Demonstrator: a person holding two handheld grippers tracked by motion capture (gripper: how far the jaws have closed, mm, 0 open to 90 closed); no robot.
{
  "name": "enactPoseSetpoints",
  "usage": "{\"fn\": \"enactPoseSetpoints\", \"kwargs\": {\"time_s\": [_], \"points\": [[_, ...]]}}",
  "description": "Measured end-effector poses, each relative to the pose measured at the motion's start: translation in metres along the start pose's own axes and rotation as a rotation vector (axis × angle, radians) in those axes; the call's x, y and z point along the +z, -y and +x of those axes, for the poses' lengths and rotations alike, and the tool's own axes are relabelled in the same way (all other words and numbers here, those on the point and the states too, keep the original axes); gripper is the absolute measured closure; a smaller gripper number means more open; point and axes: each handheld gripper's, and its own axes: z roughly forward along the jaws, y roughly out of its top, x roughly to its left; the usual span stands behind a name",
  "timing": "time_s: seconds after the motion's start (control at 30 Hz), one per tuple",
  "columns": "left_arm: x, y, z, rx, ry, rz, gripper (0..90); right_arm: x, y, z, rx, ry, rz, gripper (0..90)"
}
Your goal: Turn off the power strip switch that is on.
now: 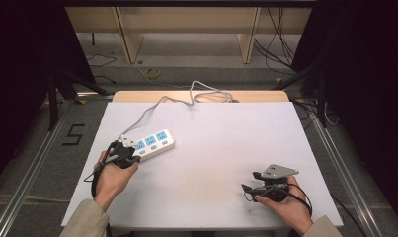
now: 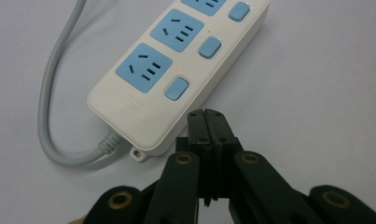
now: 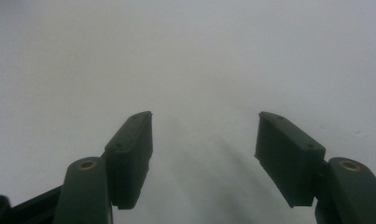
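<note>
My left gripper (image 2: 207, 122): jaws pressed together, gripping nothing, tip just beside near end of white power strip (image 2: 176, 70), by nearest blue switch (image 2: 177, 88). Judgement: closed tip suits poking switch.

My right gripper (image 3: 204, 154): jaws spread wide, empty, resting low over bare white table (image 3: 199, 56), well apart from strip; likely idle.

Left gripper view alone reveals blue sockets, switches, grey cord (image 2: 50, 93) leaving strip's end. High view adds cord running off table's far edge.

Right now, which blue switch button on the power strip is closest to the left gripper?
The blue button at the cable end, beside the last socket, sits just ahead of the shut left gripper; the other two lie farther along.
</note>
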Motion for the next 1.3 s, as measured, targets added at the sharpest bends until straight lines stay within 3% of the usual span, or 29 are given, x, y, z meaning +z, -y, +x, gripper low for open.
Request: {"fn": "enactPoseSetpoints", "kwargs": {"time_s": [1.3], "points": [[0.011,-0.016,0.005,-0.008,-0.021,0.023,89.7,0.000,0.000,0.000,-0.002,0.000,-0.002,37.2]]}}
